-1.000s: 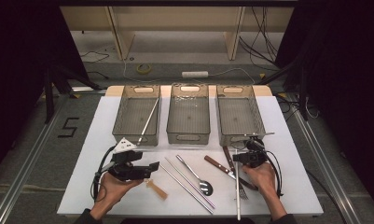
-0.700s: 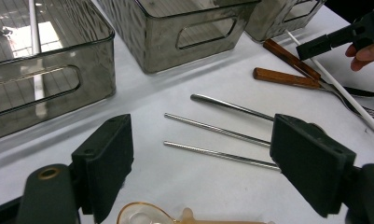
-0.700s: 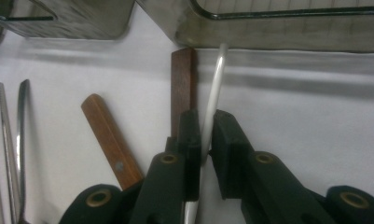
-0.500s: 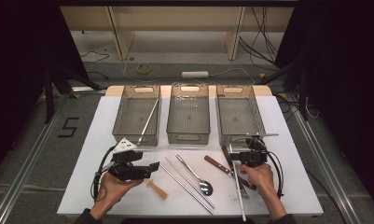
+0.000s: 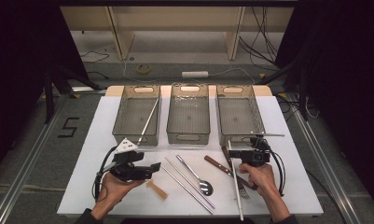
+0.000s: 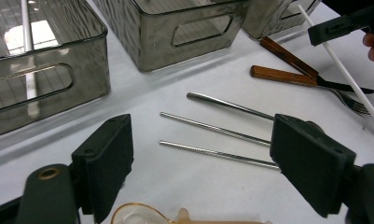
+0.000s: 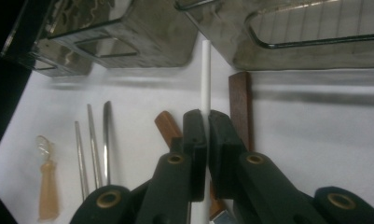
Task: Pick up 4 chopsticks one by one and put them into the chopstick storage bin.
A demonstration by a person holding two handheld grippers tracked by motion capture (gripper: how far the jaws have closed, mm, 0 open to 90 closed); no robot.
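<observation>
Right hand-held gripper (image 7: 206, 135) clamped around white chopstick (image 7: 205, 74).

White chopstick (image 5: 235, 186); black tool (image 5: 229, 154); brown wooden handles (image 5: 218, 164); smoky grey bins (image 5: 190, 119); white table (image 5: 96, 135).

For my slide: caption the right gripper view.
Right gripper shut on a white chopstick, beside wooden handles.

A smooth matt white plastic chopstick (image 7: 205, 74) sits between matt black plastic jaws, beside polished metal chopsticks (image 6: 217, 140), a glossy steel spoon (image 5: 196, 173), wood-handled cutlery (image 6: 287, 70), translucent smoky plastic bins (image 5: 188, 116) and a matt white desk (image 5: 105, 121).
</observation>
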